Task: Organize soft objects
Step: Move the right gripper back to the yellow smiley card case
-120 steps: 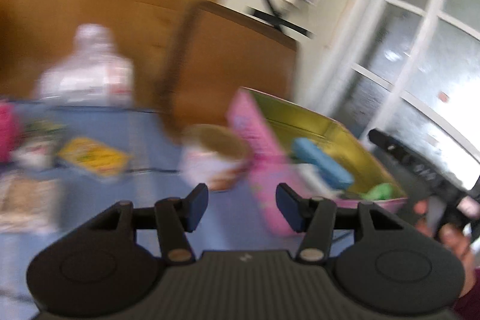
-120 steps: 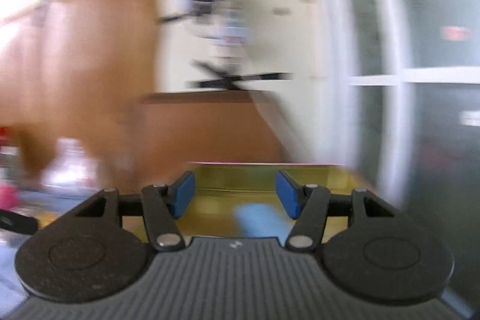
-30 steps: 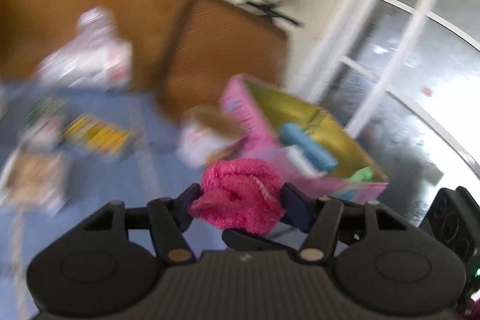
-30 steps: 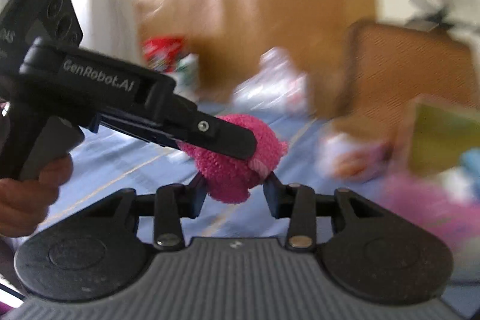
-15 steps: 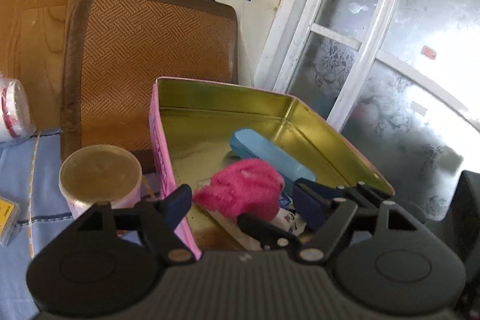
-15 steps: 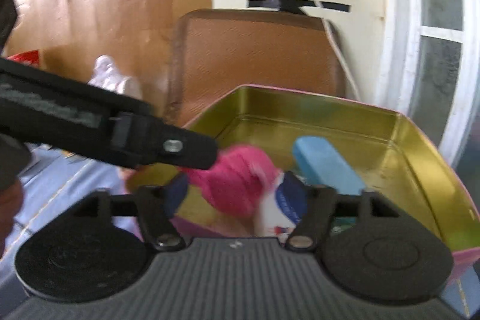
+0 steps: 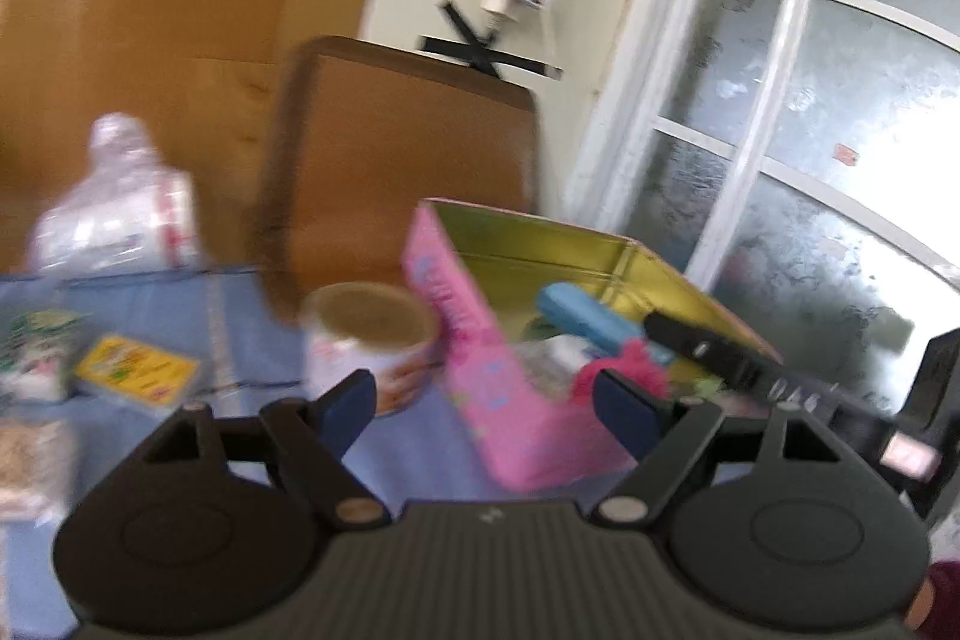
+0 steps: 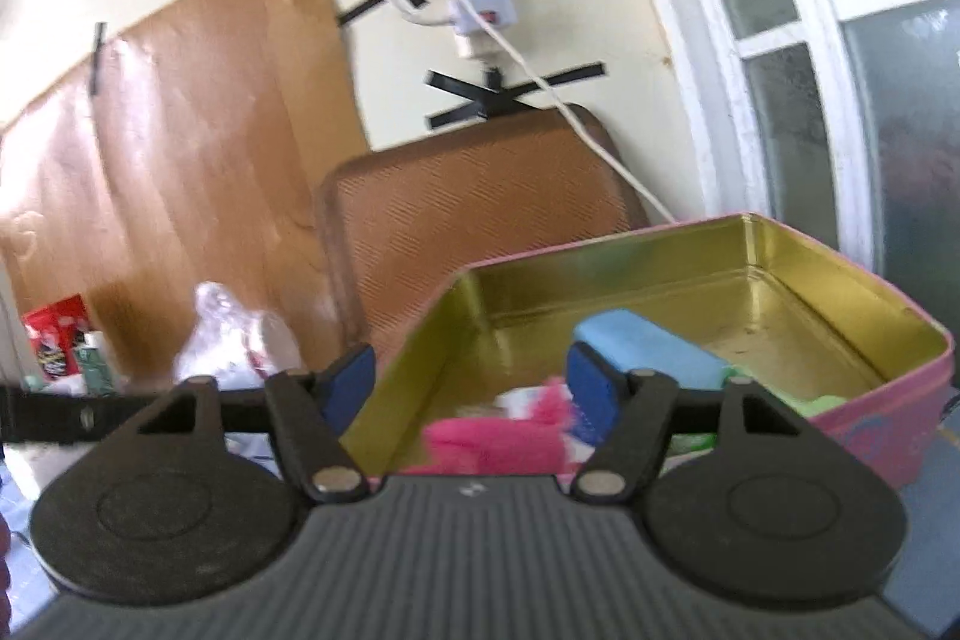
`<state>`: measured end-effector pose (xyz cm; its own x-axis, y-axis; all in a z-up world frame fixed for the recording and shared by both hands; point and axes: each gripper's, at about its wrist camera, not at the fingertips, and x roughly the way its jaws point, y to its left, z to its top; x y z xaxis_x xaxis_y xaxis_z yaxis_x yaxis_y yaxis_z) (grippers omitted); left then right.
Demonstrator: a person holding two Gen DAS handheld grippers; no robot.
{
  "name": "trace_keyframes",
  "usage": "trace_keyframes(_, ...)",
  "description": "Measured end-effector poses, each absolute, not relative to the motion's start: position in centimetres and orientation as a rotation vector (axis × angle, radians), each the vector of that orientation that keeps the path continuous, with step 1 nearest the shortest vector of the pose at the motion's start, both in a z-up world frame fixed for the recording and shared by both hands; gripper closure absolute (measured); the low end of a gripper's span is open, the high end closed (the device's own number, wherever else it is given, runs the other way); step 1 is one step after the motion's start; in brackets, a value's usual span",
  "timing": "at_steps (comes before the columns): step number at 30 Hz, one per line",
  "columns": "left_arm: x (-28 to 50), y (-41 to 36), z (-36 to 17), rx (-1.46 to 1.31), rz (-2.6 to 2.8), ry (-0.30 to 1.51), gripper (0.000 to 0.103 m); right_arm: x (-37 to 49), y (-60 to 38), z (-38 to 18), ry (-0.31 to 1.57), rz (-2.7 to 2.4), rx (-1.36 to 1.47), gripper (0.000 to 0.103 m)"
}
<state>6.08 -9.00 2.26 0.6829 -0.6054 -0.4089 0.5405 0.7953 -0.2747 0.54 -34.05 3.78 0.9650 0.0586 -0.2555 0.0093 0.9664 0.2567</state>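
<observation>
1. The left gripper [image 7: 485, 403] is standing wide open with nothing between its blue pads; its jaws have just been opening a little further.
2. The right gripper [image 8: 471, 388] is also holding nothing, its jaws parted and just closing a little; it is reaching over the near wall of the pink tin [image 8: 882, 415].
3. The pink fluffy cloth [image 8: 498, 439] is lying loose inside the tin at its near end, below the right gripper and touching neither pad.
4. A blue soft block [image 8: 645, 349] is lying further in on the gold floor of the tin, with something green [image 8: 816, 403] to its right.
5. In the left wrist view the tin is sitting on the blue worktop [image 7: 180, 316], with a round can [image 7: 369, 334] just to its left and a yellow packet [image 7: 135, 370] further left.
</observation>
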Motion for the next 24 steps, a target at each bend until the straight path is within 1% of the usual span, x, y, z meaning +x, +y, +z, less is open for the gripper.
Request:
trace_keyframes(5, 5.1, -3.7, 0.4, -0.159, -0.556, 0.531, 0.021, 0.0, -29.6, 4.1, 0.232, 0.144, 0.235, 0.037)
trace_keyframes(10, 4.6, 1.3, -2.0, -0.189, -0.474, 0.576, 0.021, 1.1, -23.9, 3.0, 0.295, 0.278, 0.114, 0.037)
trace_keyframes(14, 4.5, 4.4, -3.4, -0.228, -0.411, 0.594, 0.021, 2.3, -21.3, 2.5, 0.318, 0.326, 0.065, 0.037)
trace_keyframes(18, 5.0, 6.3, -3.8, -0.317, -0.405, 0.593, 0.021, 3.3, -19.6, 1.9, 0.328, 0.335, 0.035, 0.037)
trace_keyframes(24, 5.3, 6.8, -4.1, -0.360, -0.420, 0.583, 0.021, 3.6, -18.4, 0.6, 0.389, 0.340, 0.021, 0.037)
